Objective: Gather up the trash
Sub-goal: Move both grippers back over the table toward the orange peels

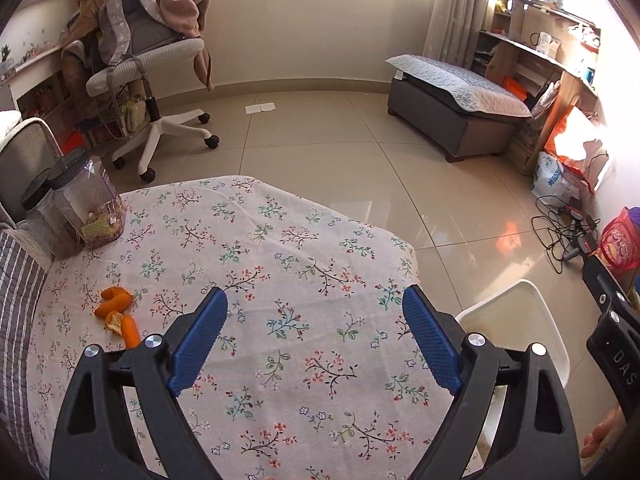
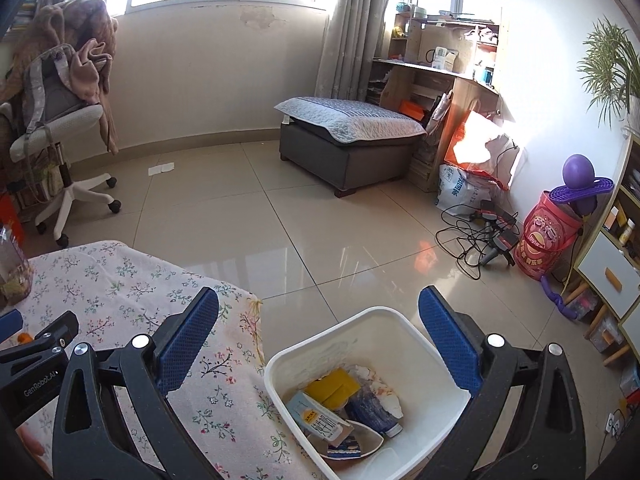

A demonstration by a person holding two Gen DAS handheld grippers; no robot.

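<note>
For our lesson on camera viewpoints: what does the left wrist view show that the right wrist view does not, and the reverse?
Only the left wrist view shows the orange peel pieces lying on the cloth, left of the open left gripper.

Only the right wrist view shows the trash inside the white bin: a yellow packet and cartons, below the open right gripper.

Both show the floral tablecloth, the bin, the office chair and the ottoman.

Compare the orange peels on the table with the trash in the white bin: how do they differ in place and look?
The orange peels lie loose on the floral tablecloth, uncollected; the packaging already sits inside the white bin on the floor beside the table. The peels are curled orange scraps; the bin's contents are wrappers, a yellow piece and crumpled paper. Neither is held: the left gripper and right gripper are both open.
</note>
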